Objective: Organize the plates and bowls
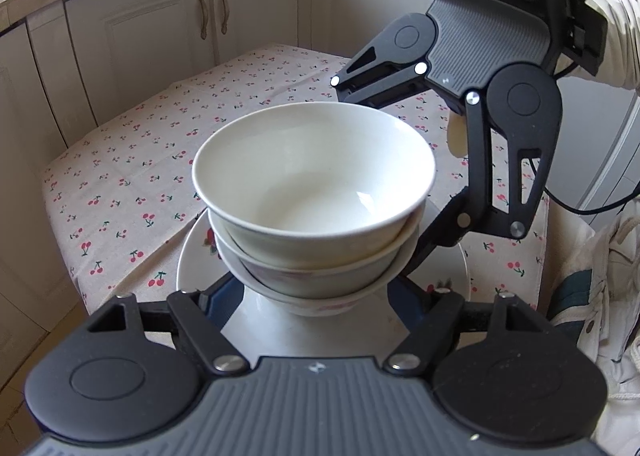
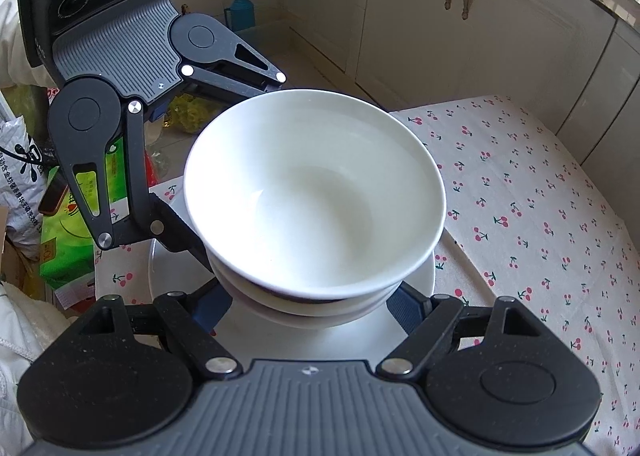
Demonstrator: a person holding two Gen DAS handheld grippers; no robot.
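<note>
A stack of white bowls (image 1: 316, 191) stands nested on a white plate (image 1: 192, 260) on the cherry-print table; the lowest bowl has a red pattern. The stack shows in the right wrist view too (image 2: 316, 195), on the plate (image 2: 168, 268). My left gripper (image 1: 316, 296) has its fingers spread on both sides of the lower bowls, fingertips hidden beneath them. My right gripper (image 2: 316, 304) does the same from the opposite side. Each gripper shows in the other's view, the right (image 1: 400, 175), the left (image 2: 212, 175). Whether the pads press the bowls is hidden.
The table with cherry-print cloth (image 1: 132, 175) stretches away behind the stack. Cream kitchen cabinets (image 1: 212, 15) stand beyond it. A green box (image 2: 72, 236) and bags (image 2: 20, 175) lie beside the table edge. A blue can (image 2: 240, 9) stands on the floor.
</note>
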